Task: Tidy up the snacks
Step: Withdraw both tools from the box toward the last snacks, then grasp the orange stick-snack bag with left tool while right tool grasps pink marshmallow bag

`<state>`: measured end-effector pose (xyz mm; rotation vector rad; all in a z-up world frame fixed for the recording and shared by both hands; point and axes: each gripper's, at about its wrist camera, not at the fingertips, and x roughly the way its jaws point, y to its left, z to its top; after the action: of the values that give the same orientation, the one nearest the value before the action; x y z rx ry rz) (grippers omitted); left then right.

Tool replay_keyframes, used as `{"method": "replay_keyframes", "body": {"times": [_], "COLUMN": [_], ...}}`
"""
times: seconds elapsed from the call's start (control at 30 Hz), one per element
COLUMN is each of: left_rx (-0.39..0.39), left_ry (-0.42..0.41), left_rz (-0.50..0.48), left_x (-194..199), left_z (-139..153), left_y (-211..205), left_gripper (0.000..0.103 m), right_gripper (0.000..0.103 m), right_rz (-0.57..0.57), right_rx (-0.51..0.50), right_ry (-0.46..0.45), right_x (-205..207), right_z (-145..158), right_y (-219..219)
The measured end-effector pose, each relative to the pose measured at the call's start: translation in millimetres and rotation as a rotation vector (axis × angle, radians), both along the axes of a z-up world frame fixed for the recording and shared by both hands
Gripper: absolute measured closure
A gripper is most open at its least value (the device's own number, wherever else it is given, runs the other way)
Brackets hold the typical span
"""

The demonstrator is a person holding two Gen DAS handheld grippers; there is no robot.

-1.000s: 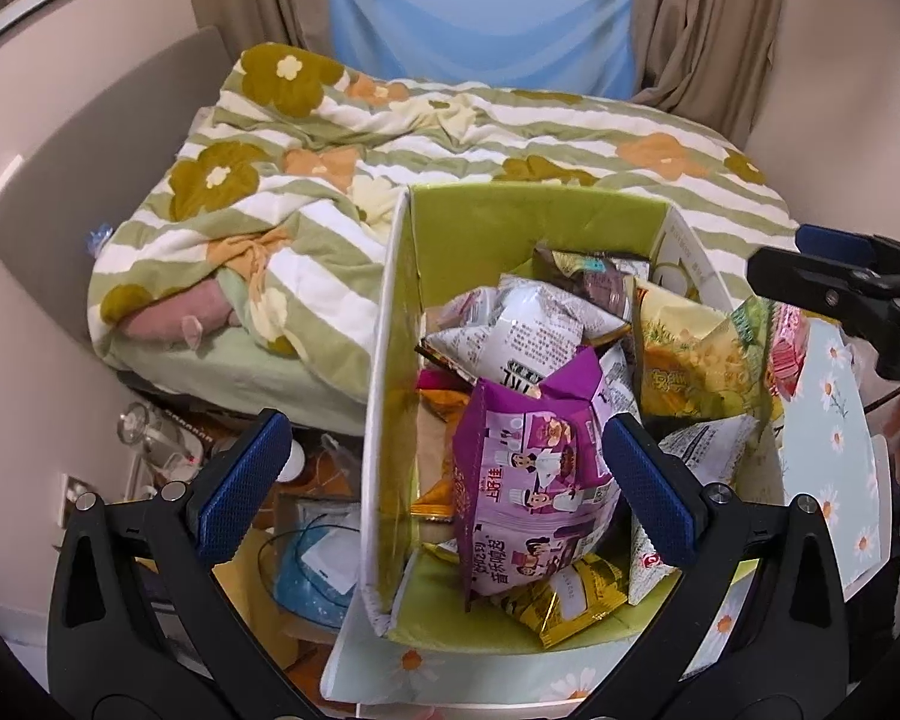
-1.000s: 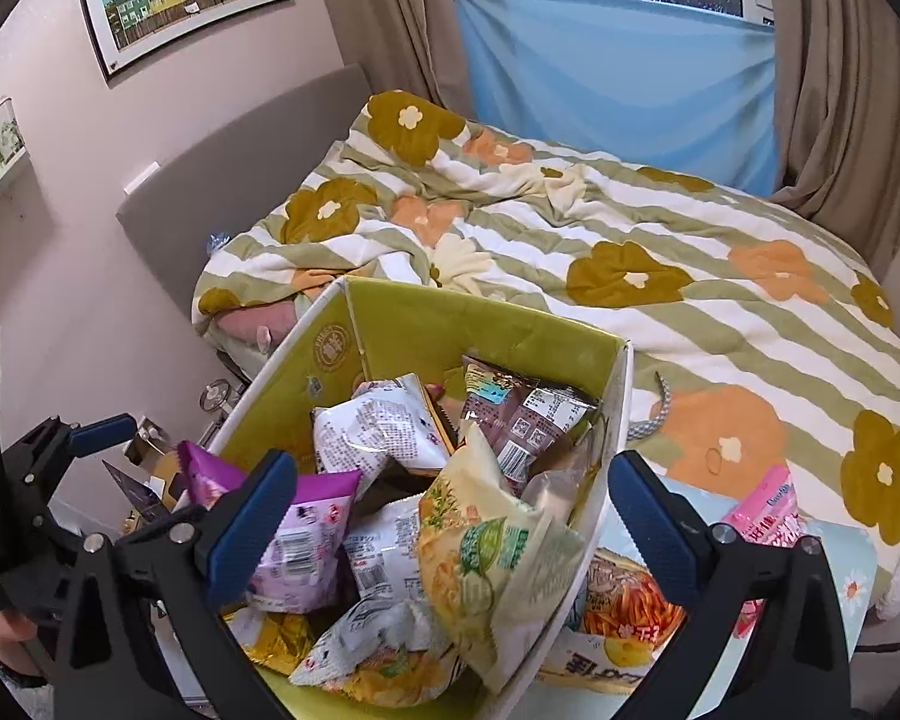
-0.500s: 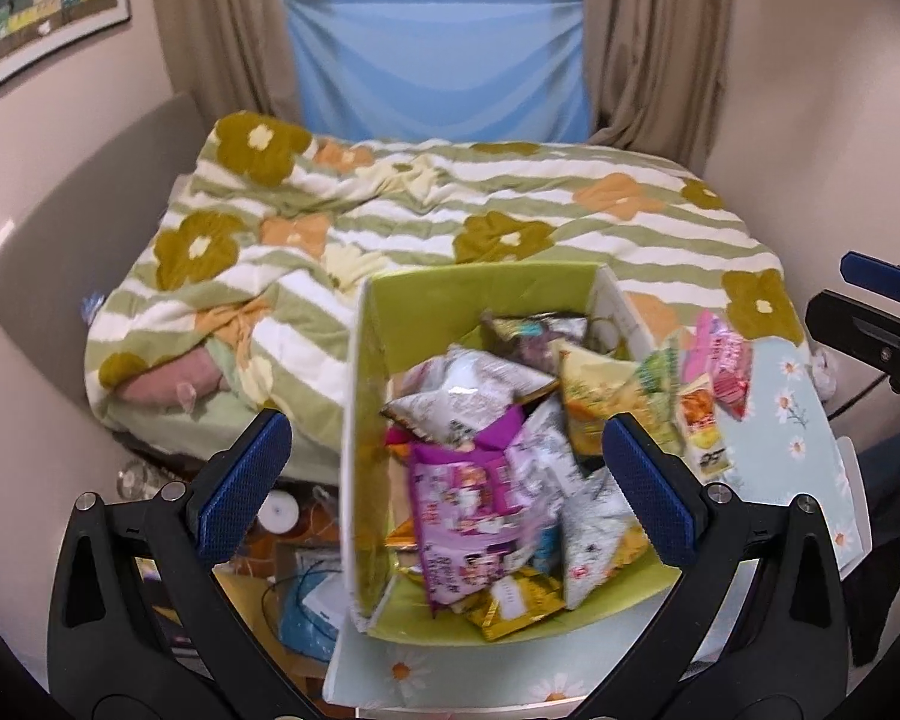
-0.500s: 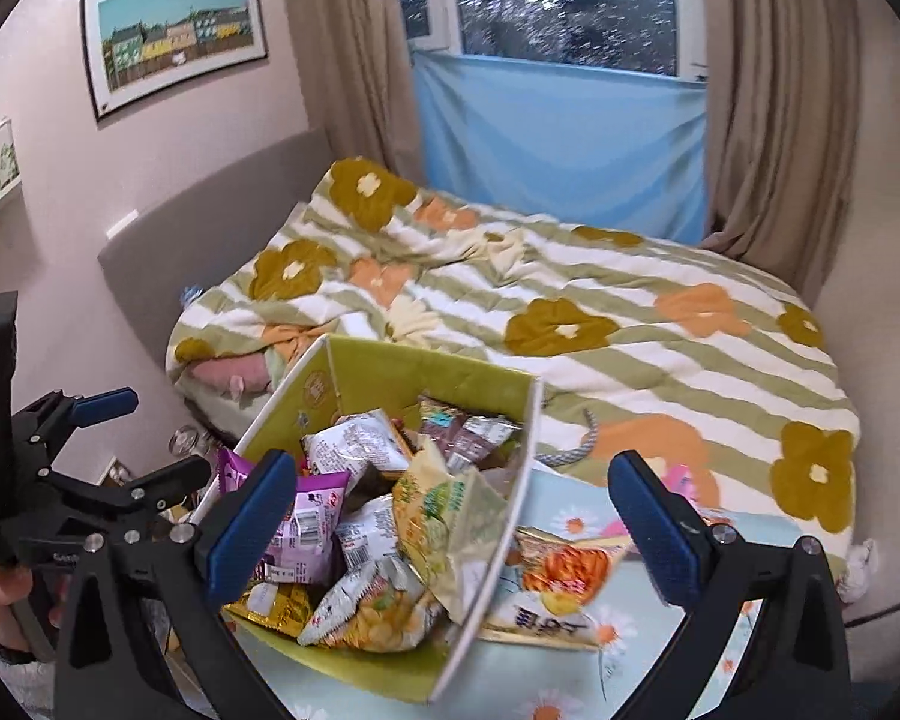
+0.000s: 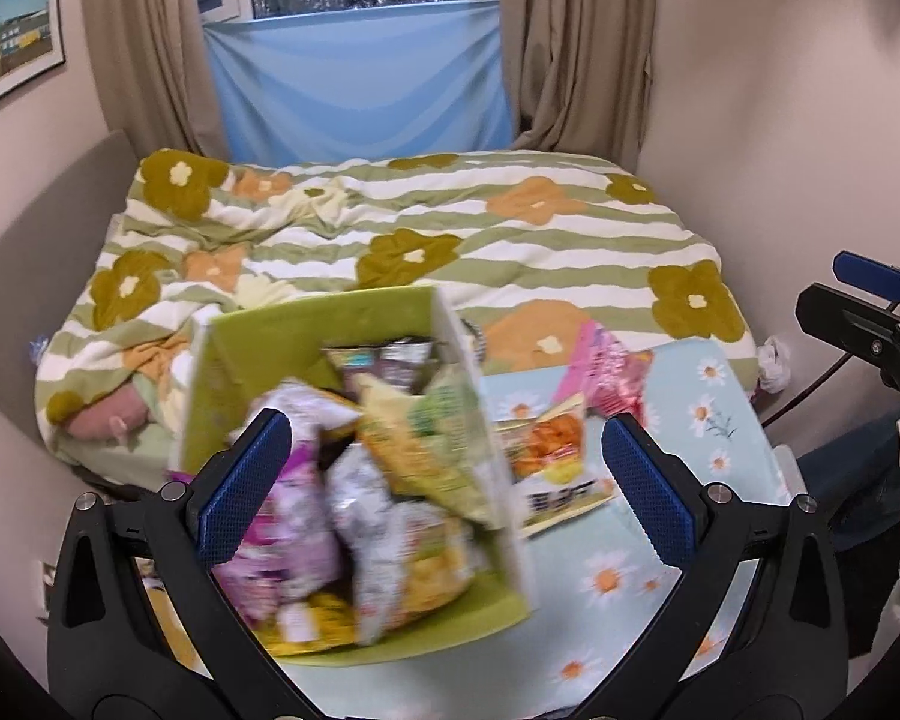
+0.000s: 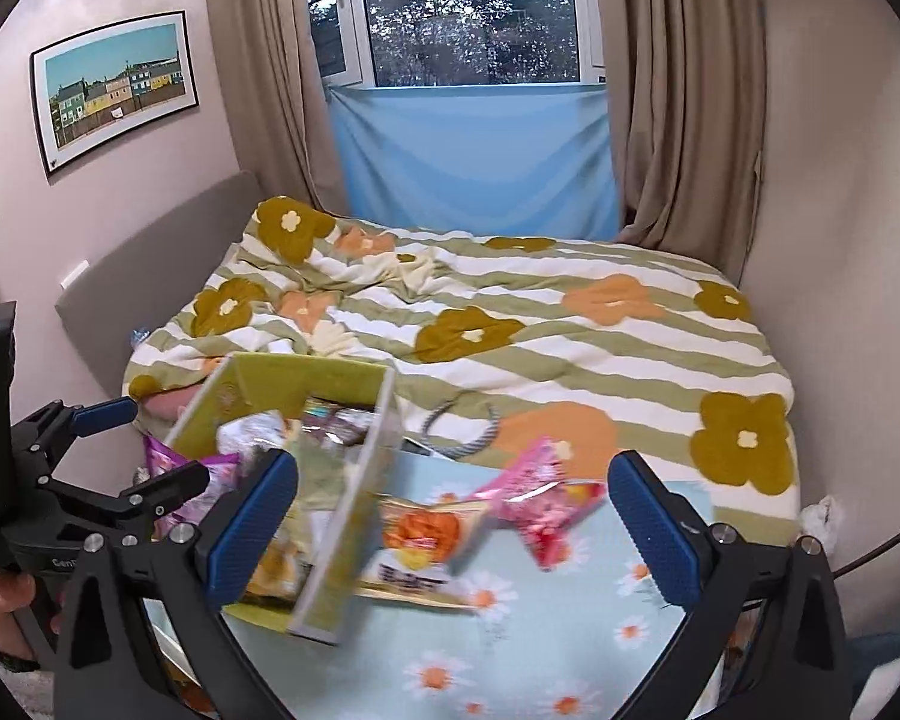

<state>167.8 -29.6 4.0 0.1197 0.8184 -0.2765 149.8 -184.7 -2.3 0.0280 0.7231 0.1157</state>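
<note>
A green storage box (image 5: 252, 348) (image 6: 282, 378) full of snack bags stands at the left of a daisy-print table (image 5: 660, 576) (image 6: 510, 660). An orange snack bag (image 5: 546, 450) (image 6: 426, 534) and a pink bag (image 5: 606, 366) (image 6: 540, 504) lie on the table just right of the box. My left gripper (image 5: 444, 492) is open and empty, raised above the box's near end. My right gripper (image 6: 450, 528) is open and empty, raised above the orange bag. Each gripper shows at the edge of the other's view.
A bed with a green-striped flower quilt (image 5: 420, 228) (image 6: 510, 324) lies right behind the table. Curtains and a window (image 6: 468, 12) are at the back. A headboard and a framed picture (image 6: 114, 90) are on the left wall. A wall is close on the right.
Both grippers have pulled back and up from the box, so it looks smaller and lower. More of the table, the two loose bags and the window have come into view.
</note>
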Motion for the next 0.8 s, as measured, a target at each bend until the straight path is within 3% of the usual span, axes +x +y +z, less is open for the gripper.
{"method": "replay_keyframes", "body": {"times": [0.17, 0.43, 0.6, 0.8], "left_rx": [0.0, 0.047, 0.093, 0.209], "left_ry": [0.013, 0.059, 0.128, 0.125], "left_rz": [0.05, 0.198, 0.277, 0.333], "left_x": [0, 12, 25, 34], "left_z": [-18, -61, -101, -142], "left_y": [-50, -102, -117, -132], "left_gripper": [0.0, 0.0, 0.0, 0.0], "right_gripper": [0.0, 0.0, 0.0, 0.0], "right_rz": [0.045, 0.188, 0.271, 0.348], "right_rx": [-0.019, 0.003, 0.016, 0.025], "right_ry": [0.022, 0.133, 0.21, 0.27], "right_x": [15, 64, 95, 123], "right_z": [-14, -71, -115, -156], "right_y": [-46, -101, -114, -112]}}
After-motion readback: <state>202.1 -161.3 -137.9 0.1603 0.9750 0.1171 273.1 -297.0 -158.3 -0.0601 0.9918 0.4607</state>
